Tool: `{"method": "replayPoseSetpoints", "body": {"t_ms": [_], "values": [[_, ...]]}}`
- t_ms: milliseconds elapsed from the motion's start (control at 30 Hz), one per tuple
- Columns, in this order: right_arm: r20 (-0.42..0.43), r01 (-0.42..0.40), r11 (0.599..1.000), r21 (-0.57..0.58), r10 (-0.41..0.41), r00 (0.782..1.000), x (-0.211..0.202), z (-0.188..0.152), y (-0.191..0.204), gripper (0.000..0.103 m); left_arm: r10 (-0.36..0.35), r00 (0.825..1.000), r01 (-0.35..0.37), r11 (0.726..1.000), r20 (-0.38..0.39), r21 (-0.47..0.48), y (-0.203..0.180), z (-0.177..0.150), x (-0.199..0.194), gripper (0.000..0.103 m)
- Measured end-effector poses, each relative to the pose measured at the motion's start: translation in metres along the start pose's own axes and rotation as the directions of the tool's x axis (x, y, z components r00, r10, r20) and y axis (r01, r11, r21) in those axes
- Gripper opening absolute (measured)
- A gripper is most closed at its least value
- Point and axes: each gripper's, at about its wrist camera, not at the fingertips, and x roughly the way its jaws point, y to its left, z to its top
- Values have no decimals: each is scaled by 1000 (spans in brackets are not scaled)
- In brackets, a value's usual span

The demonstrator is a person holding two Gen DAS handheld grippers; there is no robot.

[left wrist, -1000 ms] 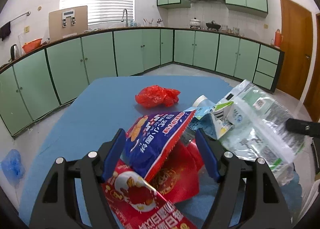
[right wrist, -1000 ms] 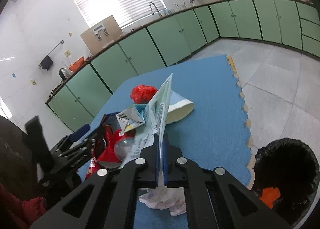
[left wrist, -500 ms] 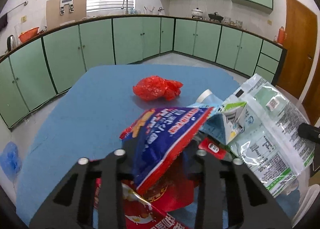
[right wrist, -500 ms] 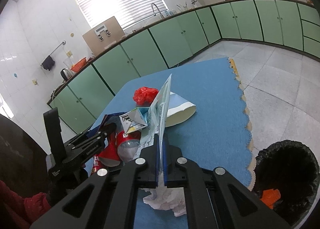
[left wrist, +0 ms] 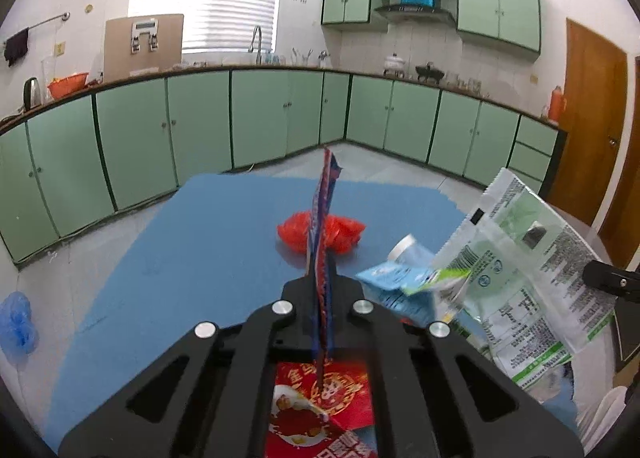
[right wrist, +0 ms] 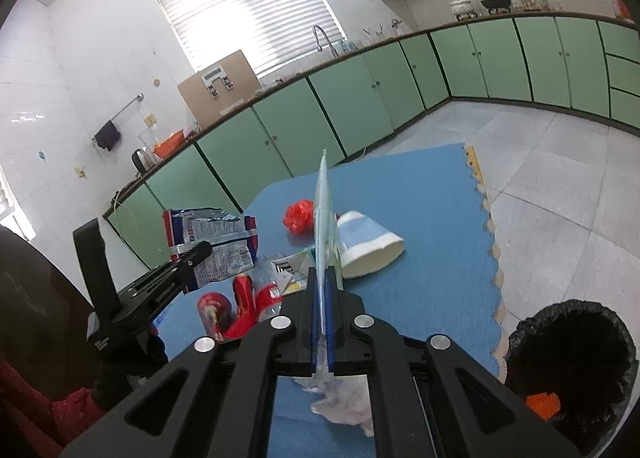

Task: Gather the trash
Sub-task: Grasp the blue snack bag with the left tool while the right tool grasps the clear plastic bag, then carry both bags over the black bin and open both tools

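Cup [right wrist: 366,244] on mat [right wrist: 432,226], bin [right wrist: 572,358] beside mat

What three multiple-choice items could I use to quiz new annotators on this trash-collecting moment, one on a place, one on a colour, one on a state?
1. Where is the trash bin?
A. On the mat
B. On the floor beside the blue mat
C. On the counter

2. What colour is the crumpled bag farthest out on the mat?
A. Red
B. Green
C. White

3. What is the left gripper doing?
A. Open over the mat
B. Shut on nothing
C. Shut on a blue snack bag

Answers:
1 B, the black-lined bin stands on tiles past the mat's edge.
2 A, it shows bright red.
3 C, the bag stands edge-on between its closed fingers.
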Motion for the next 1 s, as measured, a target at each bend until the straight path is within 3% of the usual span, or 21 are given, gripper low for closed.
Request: {"method": "replayPoseSetpoints", "body": {"t_ms": [233,500,767,1000], "values": [[71,-18,1000,0,18,997,-23,15,4,3,-52,995,48,998,86,42,-27,15,-25,1],[145,30,999,-12,-28,989,-56,24,2,3,-159,980,150,985,116,85,-68,23,-35,1],[205,169,985,19,-169,964,-104,24,-21,3,-279,955,265,955,101,132,-120,21,-33,1],[222,286,954,91,-300,928,-145,11,-54,3,-402,914,387,904,50,183,-180,6,-27,1]]}}
